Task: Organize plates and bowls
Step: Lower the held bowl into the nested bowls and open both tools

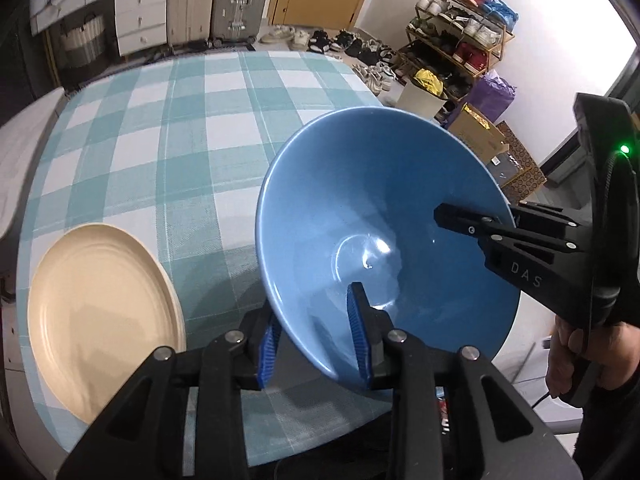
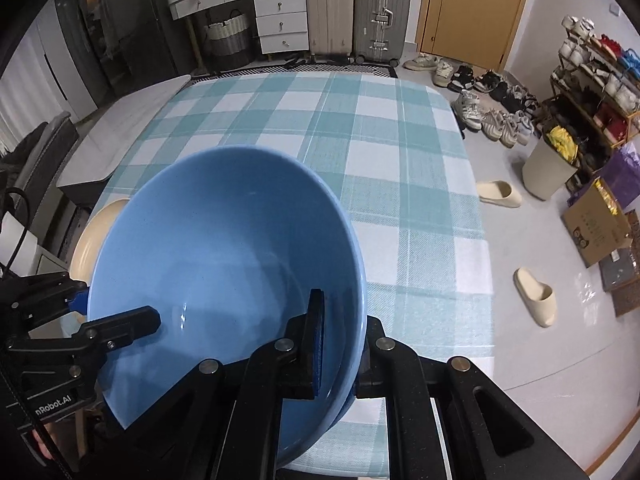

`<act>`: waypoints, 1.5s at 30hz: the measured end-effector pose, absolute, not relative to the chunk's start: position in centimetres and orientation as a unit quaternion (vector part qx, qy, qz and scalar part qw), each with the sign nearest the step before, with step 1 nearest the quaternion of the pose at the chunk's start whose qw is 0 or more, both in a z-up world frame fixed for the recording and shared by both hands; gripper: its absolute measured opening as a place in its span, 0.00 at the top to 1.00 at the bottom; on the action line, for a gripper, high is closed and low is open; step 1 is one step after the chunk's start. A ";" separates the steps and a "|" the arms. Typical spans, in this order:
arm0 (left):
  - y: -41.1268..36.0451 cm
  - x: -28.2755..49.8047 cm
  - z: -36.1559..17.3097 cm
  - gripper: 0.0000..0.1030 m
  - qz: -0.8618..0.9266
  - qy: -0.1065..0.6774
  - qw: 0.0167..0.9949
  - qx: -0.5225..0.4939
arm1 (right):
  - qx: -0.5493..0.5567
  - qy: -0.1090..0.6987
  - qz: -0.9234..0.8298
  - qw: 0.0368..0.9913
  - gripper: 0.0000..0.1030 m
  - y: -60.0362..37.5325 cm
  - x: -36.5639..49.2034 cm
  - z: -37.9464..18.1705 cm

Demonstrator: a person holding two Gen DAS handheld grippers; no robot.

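Teal-and-white checked cloth [image 2: 360, 152] covered the table; suitcases [image 2: 356, 16], drawers and a shoe rack [image 1: 460, 32] lined the room behind. You held the blue bowl [image 1: 384, 216] tilted above the table's near edge. Your right gripper [image 2: 340, 344] was clamped on its rim. Your left gripper [image 1: 316, 336] straddled the opposite rim, pads not pressing. The cream plate [image 1: 100, 312] lay beside, on the cloth.

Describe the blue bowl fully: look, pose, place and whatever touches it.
The blue bowl is glossy, ceramic-looking, deep, empty, with highlights on its bottom. It is tilted above the checked tablecloth, beside a cream plate. The right gripper clamps its rim; the left gripper straddles the opposite rim, pads not visibly pressing.
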State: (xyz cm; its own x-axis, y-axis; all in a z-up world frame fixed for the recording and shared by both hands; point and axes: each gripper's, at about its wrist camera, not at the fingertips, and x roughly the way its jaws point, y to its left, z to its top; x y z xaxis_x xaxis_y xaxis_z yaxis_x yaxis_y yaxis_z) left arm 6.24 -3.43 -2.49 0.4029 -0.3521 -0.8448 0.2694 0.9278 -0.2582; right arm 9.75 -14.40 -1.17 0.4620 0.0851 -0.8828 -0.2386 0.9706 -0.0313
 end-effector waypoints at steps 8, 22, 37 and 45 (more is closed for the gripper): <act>-2.9 5.7 -4.4 0.71 -0.186 0.500 0.844 -0.056 | -0.043 0.516 0.086 0.851 0.91 -15.1 9.2 -4.3; -3.8 4.4 -4.4 0.64 -0.176 0.473 0.863 -0.035 | 0.003 0.466 0.043 0.883 0.88 -15.9 6.7 -5.0; -3.2 2.8 -3.3 0.59 -0.179 0.436 0.879 -0.074 | -0.008 0.419 0.025 0.908 0.79 -16.5 4.7 -3.0; -3.2 0.9 -1.8 0.51 -0.167 0.389 0.903 -0.072 | 0.050 0.346 0.059 0.935 0.49 -18.4 1.1 0.2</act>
